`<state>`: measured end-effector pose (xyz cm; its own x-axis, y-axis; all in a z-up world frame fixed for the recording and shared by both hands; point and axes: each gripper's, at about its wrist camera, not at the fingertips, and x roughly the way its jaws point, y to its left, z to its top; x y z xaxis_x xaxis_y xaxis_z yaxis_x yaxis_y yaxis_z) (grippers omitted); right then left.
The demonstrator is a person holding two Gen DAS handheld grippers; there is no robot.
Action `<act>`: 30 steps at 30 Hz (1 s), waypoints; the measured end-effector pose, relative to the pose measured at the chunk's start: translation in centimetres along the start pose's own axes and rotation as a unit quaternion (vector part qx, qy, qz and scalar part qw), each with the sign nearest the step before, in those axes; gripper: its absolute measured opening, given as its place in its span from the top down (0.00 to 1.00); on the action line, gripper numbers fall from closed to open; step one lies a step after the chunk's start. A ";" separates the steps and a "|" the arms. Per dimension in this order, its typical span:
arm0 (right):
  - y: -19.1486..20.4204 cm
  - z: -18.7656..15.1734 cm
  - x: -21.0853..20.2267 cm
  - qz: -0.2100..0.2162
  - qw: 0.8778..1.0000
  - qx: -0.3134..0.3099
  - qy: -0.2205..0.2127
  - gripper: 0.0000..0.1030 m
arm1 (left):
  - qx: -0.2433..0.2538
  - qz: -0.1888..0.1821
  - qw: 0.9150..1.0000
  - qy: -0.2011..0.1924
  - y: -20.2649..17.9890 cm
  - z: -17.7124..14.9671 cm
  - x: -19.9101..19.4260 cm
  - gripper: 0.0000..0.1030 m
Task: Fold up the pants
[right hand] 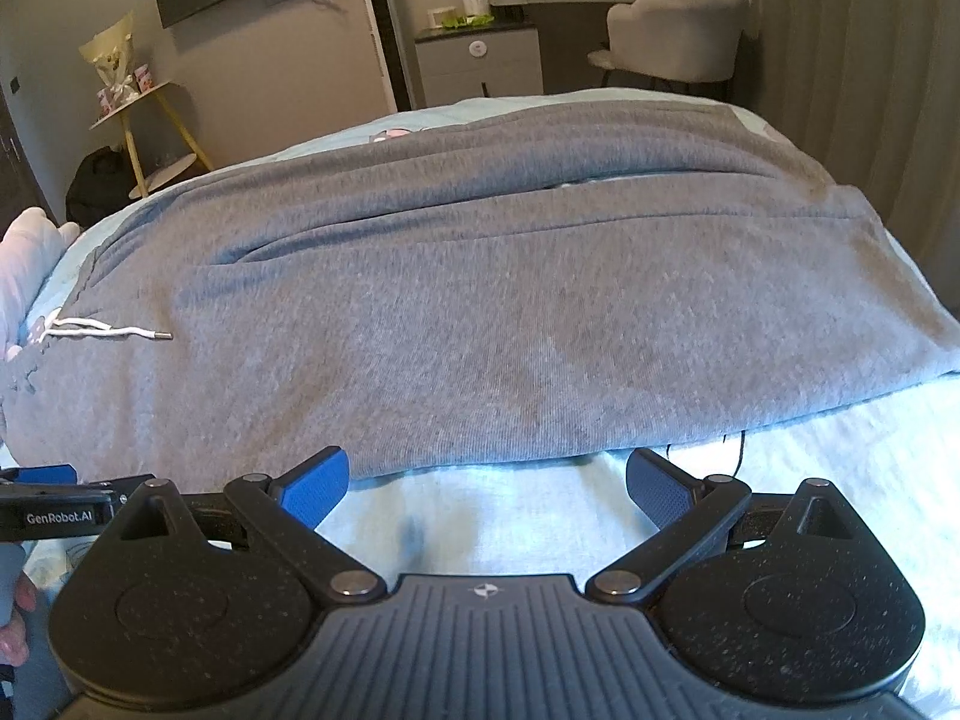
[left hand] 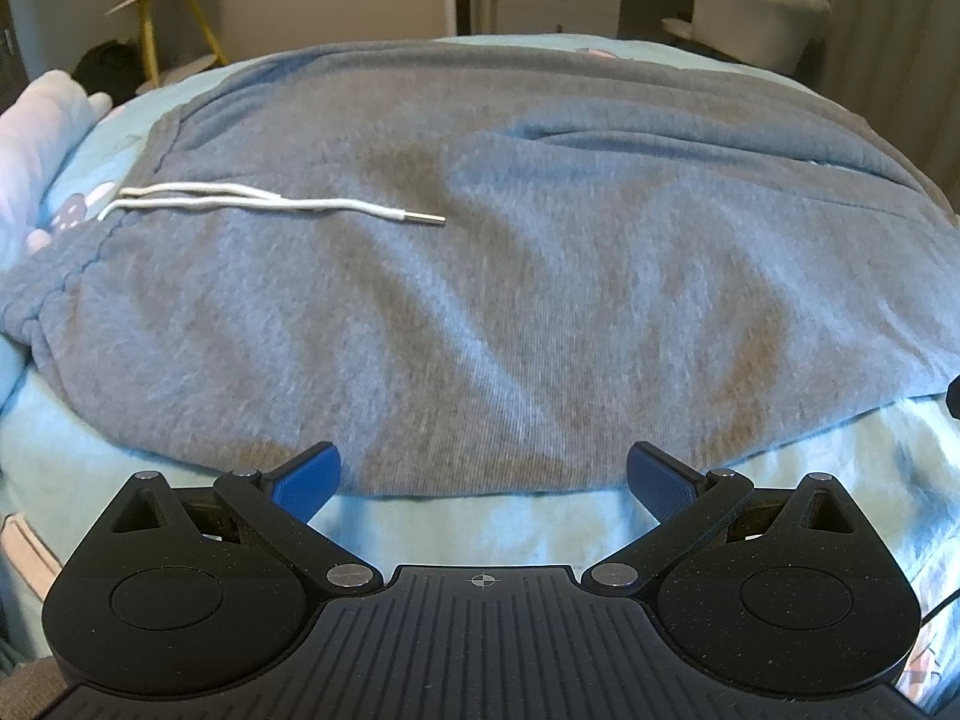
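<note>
Grey pants lie spread across a bed with a light blue sheet, filling the middle of both views. The waistband sits toward 9 o'clock, where a white drawstring with a metal tip trails over the fabric toward 3 o'clock. A pale plush toy rests at the bed's 9 o'clock edge. Beyond the bed, at 11 o'clock, stands a yellow-legged side table; at 12 o'clock a grey cabinet; at 1 o'clock a pale chair. A thin dark cord lies on the sheet by the pants' near hem.

The left tongs are spread wide, holding nothing, with the fingertips just at the near hem. The right tongs are likewise spread wide and empty, just short of the hem over bare sheet.
</note>
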<state>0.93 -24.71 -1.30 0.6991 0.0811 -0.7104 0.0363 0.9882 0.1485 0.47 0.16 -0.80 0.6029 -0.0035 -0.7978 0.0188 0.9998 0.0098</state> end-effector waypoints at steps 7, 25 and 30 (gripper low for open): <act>-1.9 1.5 2.0 -0.003 0.999 0.044 0.021 0.04 | 0.001 0.010 1.000 -0.007 0.0 0.4 -0.1 0.00; -3.0 9.6 8.4 -0.035 0.991 0.027 0.126 0.04 | 0.000 0.140 0.976 -0.167 3.2 11.6 6.2 0.00; -3.7 23.0 12.6 -0.036 0.998 0.047 0.012 0.04 | -0.037 0.200 0.964 -0.172 6.1 12.5 10.0 0.00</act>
<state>26.06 -30.35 5.02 0.6746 0.0148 -0.7380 0.1538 0.9750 0.1602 16.56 5.92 -1.18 0.7792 0.3888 -0.4915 -0.3192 0.9212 0.2227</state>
